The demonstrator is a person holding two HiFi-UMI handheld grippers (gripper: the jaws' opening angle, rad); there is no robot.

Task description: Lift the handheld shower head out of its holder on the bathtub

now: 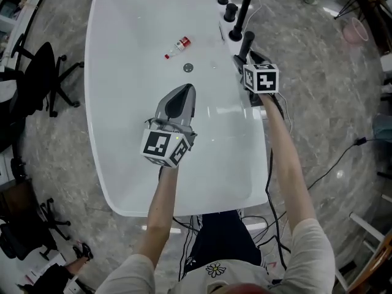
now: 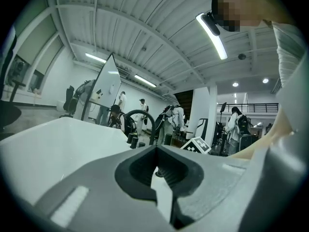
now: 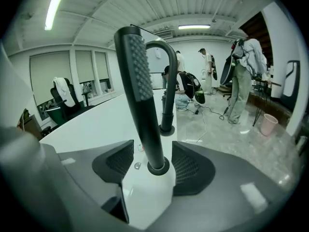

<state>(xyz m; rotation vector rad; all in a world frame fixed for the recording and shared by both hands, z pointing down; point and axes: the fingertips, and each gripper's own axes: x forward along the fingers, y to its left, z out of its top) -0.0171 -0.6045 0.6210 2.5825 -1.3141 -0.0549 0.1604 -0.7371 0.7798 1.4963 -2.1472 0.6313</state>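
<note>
The black handheld shower head [image 3: 140, 81] stands upright in its round holder [image 3: 158, 168] on the right rim of the white bathtub [image 1: 122, 72]. It also shows as a short black stick, the shower head [image 1: 247, 43], in the head view. My right gripper [image 3: 153, 151] is open, one jaw on each side of the handle's base with a gap to both pads. In the head view that right gripper [image 1: 244, 59] sits at the rim. My left gripper [image 1: 185, 87] hovers over the tub's middle, shut on nothing, its left gripper tips [image 2: 155, 149] meeting.
A curved black faucet [image 1: 242, 5] and black knobs [image 1: 230, 11] stand on the rim just beyond the holder. A small red-and-white bottle [image 1: 179, 46] and the drain [image 1: 188, 68] lie in the tub. An office chair [image 1: 37, 72] and floor cables [image 1: 343, 158] flank the tub.
</note>
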